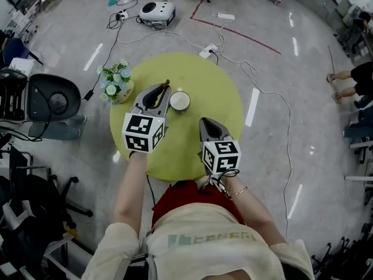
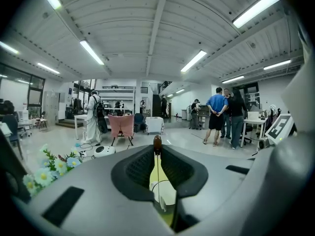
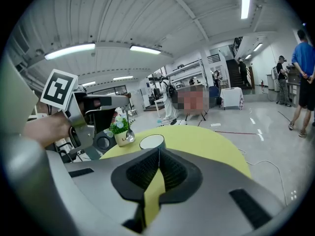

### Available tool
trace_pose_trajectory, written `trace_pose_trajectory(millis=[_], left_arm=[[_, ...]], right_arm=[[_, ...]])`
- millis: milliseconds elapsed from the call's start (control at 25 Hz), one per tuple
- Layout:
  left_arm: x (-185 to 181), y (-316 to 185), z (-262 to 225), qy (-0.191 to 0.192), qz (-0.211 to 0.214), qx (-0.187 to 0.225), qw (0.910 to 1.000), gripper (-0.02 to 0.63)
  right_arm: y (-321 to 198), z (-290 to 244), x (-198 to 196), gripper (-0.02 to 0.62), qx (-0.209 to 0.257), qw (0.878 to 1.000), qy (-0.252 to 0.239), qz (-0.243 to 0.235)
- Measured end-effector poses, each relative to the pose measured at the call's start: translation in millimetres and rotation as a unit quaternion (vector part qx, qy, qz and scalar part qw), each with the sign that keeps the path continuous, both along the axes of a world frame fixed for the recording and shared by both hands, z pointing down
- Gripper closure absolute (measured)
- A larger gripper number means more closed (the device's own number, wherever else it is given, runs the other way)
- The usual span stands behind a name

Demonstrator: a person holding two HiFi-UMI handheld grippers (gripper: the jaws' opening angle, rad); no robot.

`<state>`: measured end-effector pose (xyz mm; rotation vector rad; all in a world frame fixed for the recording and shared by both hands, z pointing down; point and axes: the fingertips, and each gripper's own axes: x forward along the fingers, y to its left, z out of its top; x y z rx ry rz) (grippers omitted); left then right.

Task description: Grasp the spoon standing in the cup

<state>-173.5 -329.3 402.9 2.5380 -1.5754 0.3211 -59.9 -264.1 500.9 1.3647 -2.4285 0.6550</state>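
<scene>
Spoon (image 3: 130, 134) is the smallest thing in a large hall with a ribbed ceiling and long strip lights. People (image 2: 216, 114) stand well back on the grey floor (image 1: 280, 74). Cables and a white round device (image 1: 157, 10) lie on that floor, and a black chair (image 1: 55, 98) stands to the left.

In the middle is a round yellow-green surface (image 1: 215, 92). Over its near half the person holds both tongs, each carrying a marker cube. The left tongs (image 1: 165, 88) reach further in, and the right tongs (image 1: 204, 121) sit nearer the person, well apart from the cup. The right tongs are pressed together at the tips with nothing between them.

A pot of pale flowers (image 1: 116, 86) stands at the surface's left edge. The white cup (image 1: 179, 101) stands just right of the left tongs' tips.

The left tongs pinch the spoon by its thin handle, whose brown end pokes out past the tips. The right gripper view shows the shiny bowl hanging down below them. It is out of the cup, to the cup's left and apart from its rim, in front of the flower pot.
</scene>
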Motion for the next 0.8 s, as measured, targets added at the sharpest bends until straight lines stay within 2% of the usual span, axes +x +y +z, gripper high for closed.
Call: trace_pose_trajectory(millis=[800], left_arm=[[20.2, 77.1, -12.9, -0.021, -0.071, 0.0, 0.9973, 0.552]], right_arm=[[40.9, -18.9, 41.3, 0.558, 0.02, 0.999, -0.017, -0.042]])
